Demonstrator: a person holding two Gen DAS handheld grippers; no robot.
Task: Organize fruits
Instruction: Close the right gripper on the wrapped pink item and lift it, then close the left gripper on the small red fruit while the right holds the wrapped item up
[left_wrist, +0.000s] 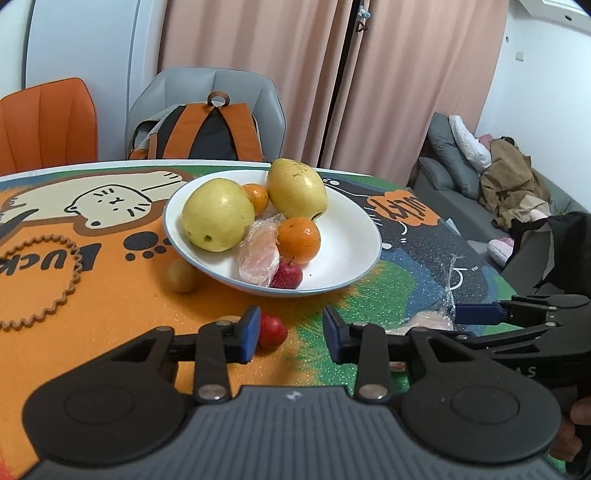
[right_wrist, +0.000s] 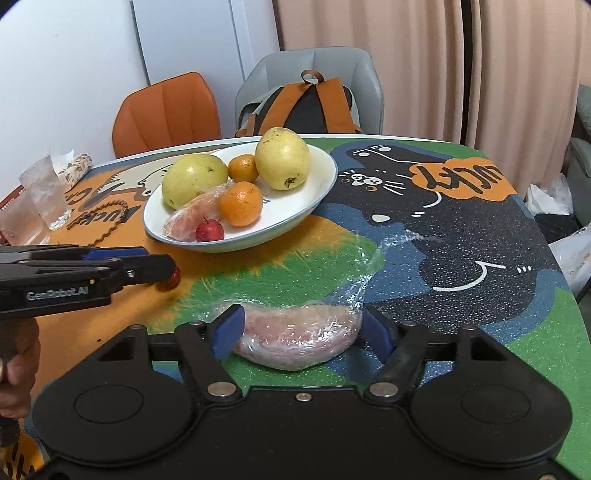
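A white plate (left_wrist: 354, 206) holds two big yellow fruits (left_wrist: 218, 214), two oranges (left_wrist: 298, 240), a film-wrapped piece and a small red fruit (left_wrist: 287, 276). My left gripper (left_wrist: 291, 332) is open low over the mat. A small red fruit (left_wrist: 272, 330) on the mat touches its left pad, and the right pad stands apart from it. In the right wrist view, my right gripper (right_wrist: 301, 330) straddles a pink film-wrapped fruit piece (right_wrist: 295, 336) lying on the mat, with both pads against its ends. A small tan fruit (left_wrist: 181, 275) lies beside the plate.
Loose plastic film (right_wrist: 369, 258) trails from the wrapped piece. A brown wavy ring (left_wrist: 48, 280) lies on the mat at the left, with glasses (right_wrist: 44, 192) beyond it. An orange chair (left_wrist: 48, 122) and a grey chair with a backpack (left_wrist: 207, 129) stand behind the table. A sofa (left_wrist: 461, 177) is on the right.
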